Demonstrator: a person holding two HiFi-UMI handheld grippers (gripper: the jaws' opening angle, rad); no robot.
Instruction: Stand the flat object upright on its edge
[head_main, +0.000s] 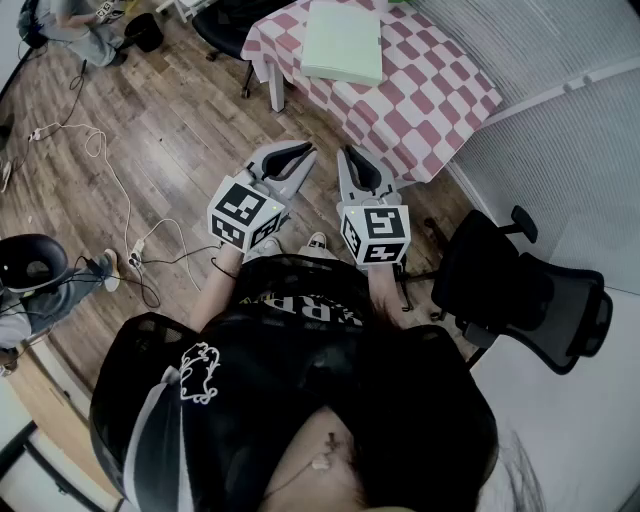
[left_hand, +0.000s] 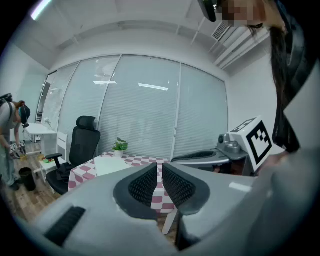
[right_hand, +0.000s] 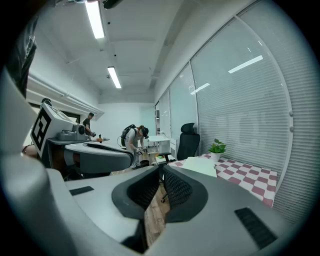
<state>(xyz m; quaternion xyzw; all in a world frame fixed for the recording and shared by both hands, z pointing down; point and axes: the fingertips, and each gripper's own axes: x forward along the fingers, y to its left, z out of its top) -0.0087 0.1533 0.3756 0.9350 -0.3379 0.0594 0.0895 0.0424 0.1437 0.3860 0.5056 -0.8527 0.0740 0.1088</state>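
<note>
A flat pale green slab (head_main: 343, 40) lies on the red and white checked table (head_main: 420, 90) ahead of me, also seen as a pale slab (left_hand: 111, 165) in the left gripper view and a pale slab (right_hand: 201, 166) in the right gripper view. My left gripper (head_main: 307, 150) and right gripper (head_main: 343, 153) are held side by side in the air, well short of the table, above the wooden floor. Both are shut with nothing between their jaws. From the left gripper (left_hand: 160, 167) I see the right one beside it.
A black office chair (head_main: 520, 290) stands close at my right, another black chair (head_main: 225, 30) at the table's far side. Cables and a power strip (head_main: 135, 255) trail over the wooden floor at the left. A person (head_main: 85, 25) bends at the far left. A potted plant (left_hand: 120, 146) sits on the table.
</note>
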